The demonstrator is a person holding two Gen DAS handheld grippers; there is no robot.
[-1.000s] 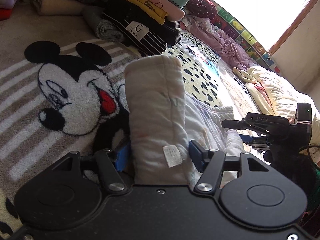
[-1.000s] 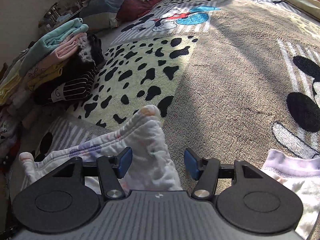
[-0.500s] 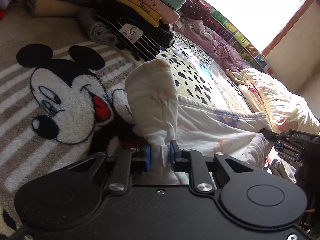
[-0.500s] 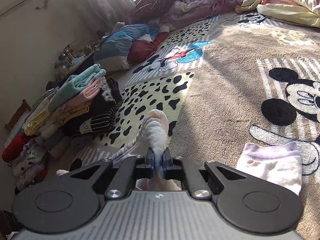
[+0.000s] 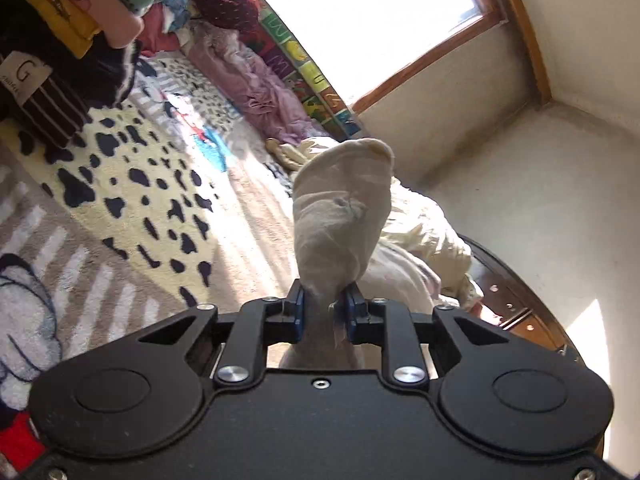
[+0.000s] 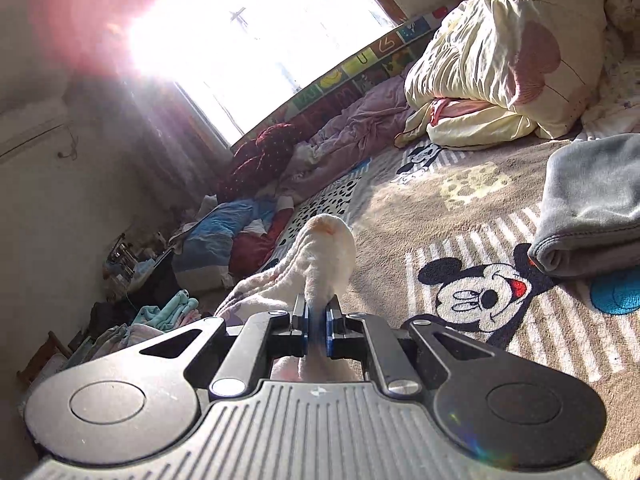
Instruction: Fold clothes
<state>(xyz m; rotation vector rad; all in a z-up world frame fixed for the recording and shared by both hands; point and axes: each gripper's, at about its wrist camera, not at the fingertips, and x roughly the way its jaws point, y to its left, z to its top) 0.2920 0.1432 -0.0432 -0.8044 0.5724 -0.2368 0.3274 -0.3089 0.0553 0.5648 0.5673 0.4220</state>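
Garment lifted by two gathered ends, one in each gripper

The left gripper (image 5: pixel 324 316) is clamped on a bunched end of the pale garment (image 5: pixel 344 208); its jaws have just been opening a little, cloth between them and the pads touching it. The right gripper (image 6: pixel 316 326) is nearly closed, pinching another end of the same garment (image 6: pixel 326 248). The cloth looks light, soft and limp: judged likely to sag between the grips, so hold it at cuffs or hems, not mid-panel. The left view alone shows the folded stack (image 5: pixel 60 20) at 10 o'clock. The right view alone shows the grey garment (image 6: pixel 592 208) at 3 o'clock on the cartoon blanket (image 6: pixel 476 292), and the quilt (image 6: pixel 508 48) at 1 o'clock.
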